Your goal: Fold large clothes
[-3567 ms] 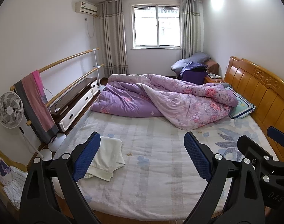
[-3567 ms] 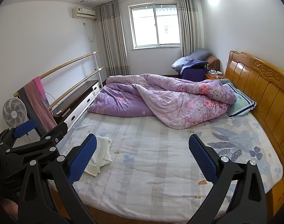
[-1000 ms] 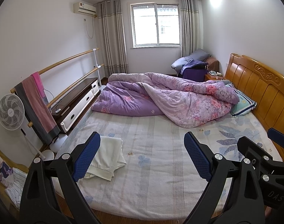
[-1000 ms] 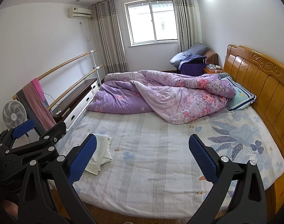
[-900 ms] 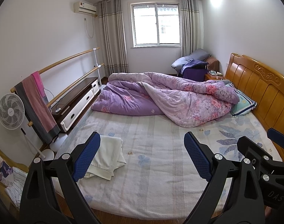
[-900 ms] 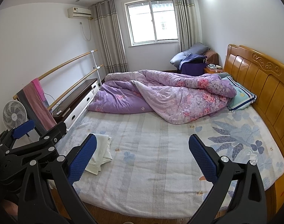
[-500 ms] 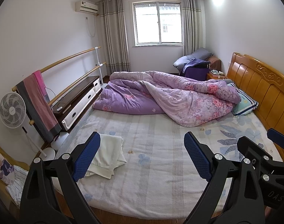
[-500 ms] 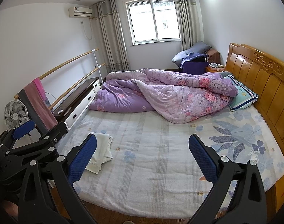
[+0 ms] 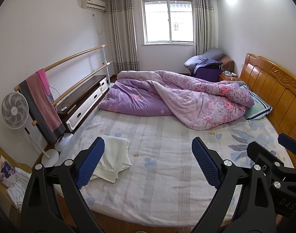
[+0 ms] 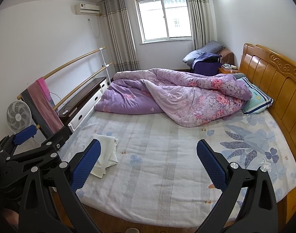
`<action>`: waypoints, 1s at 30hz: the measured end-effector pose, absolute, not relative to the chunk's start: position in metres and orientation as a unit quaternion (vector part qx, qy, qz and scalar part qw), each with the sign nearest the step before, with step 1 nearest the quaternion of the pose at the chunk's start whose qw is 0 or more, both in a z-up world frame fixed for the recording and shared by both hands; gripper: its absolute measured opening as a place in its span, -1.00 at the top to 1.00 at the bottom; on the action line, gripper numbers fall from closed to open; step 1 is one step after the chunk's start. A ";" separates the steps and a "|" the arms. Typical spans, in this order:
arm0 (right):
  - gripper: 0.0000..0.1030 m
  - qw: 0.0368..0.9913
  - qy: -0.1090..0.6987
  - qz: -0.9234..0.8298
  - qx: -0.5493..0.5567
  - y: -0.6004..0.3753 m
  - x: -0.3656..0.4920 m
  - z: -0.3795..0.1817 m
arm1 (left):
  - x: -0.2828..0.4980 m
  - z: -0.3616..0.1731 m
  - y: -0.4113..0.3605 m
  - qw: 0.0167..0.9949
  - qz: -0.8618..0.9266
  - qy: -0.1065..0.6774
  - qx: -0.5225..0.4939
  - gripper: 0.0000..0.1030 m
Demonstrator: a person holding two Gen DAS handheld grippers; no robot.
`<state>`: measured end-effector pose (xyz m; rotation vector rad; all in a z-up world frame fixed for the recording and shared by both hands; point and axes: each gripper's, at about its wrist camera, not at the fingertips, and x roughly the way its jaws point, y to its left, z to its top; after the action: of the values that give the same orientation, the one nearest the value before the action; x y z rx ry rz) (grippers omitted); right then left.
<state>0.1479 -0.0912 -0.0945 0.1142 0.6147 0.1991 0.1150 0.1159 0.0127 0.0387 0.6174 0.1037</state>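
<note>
Near the bed's left foot corner lies a folded white garment; soft, light, floppy, best pinched at corners. Left hand-held gripper and right hand-held gripper both spread, empty.

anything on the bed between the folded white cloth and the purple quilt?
Nothing but bare sheet: the folded white cloth and the purple quilt lie apart, with only flower-printed bedding between them. It shows in both wrist views.
</note>
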 end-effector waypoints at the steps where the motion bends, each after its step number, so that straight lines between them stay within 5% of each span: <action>1: -0.85 0.946 0.304 0.100 0.056 -0.090 0.149 -0.096 | 0.116 0.011 0.117 0.951 0.052 0.305 0.021 -0.78; 30: -0.85 0.938 0.342 0.056 0.021 0.017 0.222 -0.134 | 0.205 -0.053 0.221 0.932 0.018 0.363 -0.006 -0.78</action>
<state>0.2221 0.0167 -0.1337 0.0429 0.6991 0.1138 0.2047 0.2214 -0.0529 -0.0113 0.7420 0.0367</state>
